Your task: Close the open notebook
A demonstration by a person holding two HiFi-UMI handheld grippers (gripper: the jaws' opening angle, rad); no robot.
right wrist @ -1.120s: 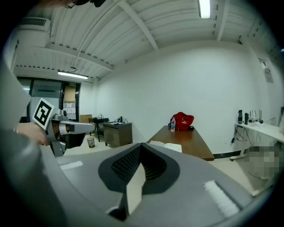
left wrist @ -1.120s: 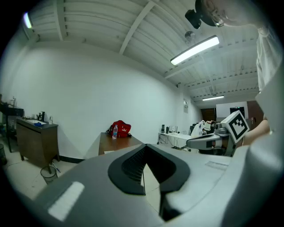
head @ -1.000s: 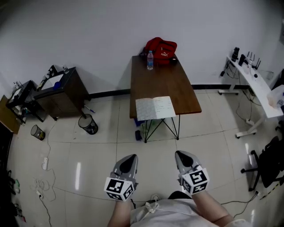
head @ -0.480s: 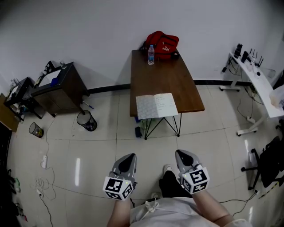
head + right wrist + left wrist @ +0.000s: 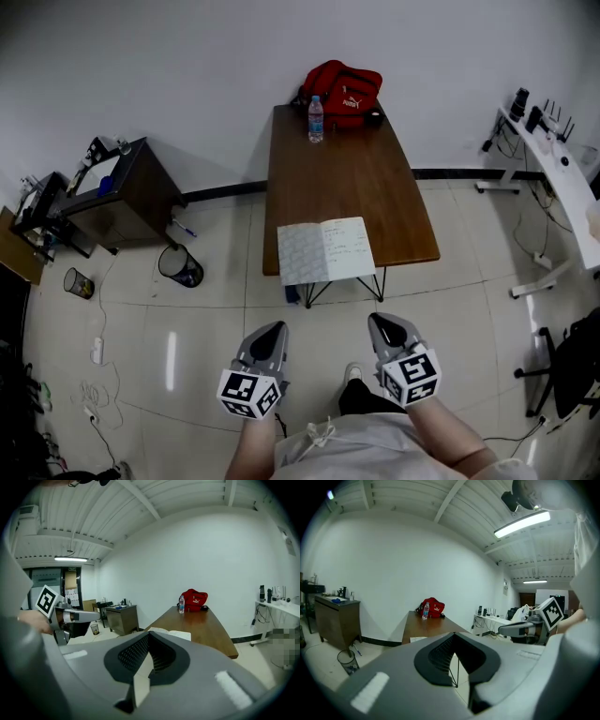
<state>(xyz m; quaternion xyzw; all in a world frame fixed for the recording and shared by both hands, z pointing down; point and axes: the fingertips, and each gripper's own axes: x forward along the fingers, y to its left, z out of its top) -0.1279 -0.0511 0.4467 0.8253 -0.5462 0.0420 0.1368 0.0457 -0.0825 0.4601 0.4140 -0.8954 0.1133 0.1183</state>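
A: Change?
B: The surface (image 5: pixel 347 178) sits closer than before; open notebook (image 5: pixel 325 250) at its near edge.
A: Count?
B: One notebook, one bottle (image 5: pixel 316 119), one bag (image 5: pixel 344 89) — left gripper (image 5: pixel 272 331), right gripper (image 5: pixel 382 324), both clenched, empty.

The notebook (image 5: pixel 325 250) lies open (pages up) at the table (image 5: pixel 342 178) edge.

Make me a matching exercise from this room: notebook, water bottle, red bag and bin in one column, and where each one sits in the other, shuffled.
1. notebook
2. water bottle
3. red bag
4. bin

A. on the floor, left of the table
B. at the table's far edge, behind the bottle
C. lying open at the table's near edge
D. standing upright beside the bag

Pairs: 1-C, 2-D, 3-B, 4-A
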